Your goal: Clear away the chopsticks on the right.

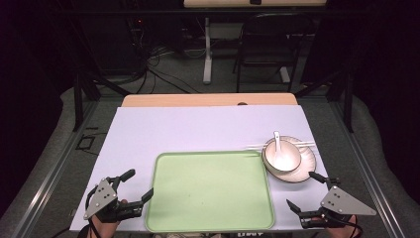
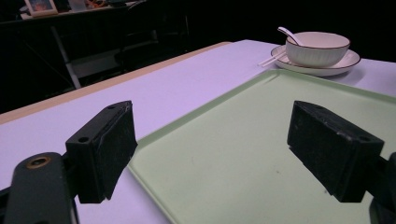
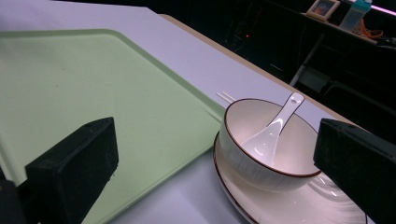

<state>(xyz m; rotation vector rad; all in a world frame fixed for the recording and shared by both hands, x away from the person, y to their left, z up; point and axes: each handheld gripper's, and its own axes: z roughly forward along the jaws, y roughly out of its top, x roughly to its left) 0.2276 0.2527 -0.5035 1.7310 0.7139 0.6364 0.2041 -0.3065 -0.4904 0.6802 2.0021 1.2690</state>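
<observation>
A pale green tray [image 1: 208, 218] lies flat on the white-covered table, with nothing on it. At its far right corner a white bowl [image 1: 281, 156] with a dark rim sits on a white plate [image 1: 304, 168], and a white spoon [image 1: 277, 141] rests in the bowl. Chopsticks [image 1: 255, 145] lie across the plate's far side. My left gripper [image 1: 140, 184] is open at the tray's near left corner, its jaws astride the tray edge [image 2: 154, 135]. My right gripper [image 1: 306, 190] is open near the table's right front, facing the bowl [image 3: 271, 154] and spoon [image 3: 275, 128].
The white cover [image 1: 198, 129] leaves a strip of wooden table [image 1: 208, 100] showing at the far edge. Beyond it stand a dark chair [image 1: 267, 44] and a table leg [image 1: 207, 49] among cables on the floor. Metal frame rails [image 1: 49, 173] run beside the table.
</observation>
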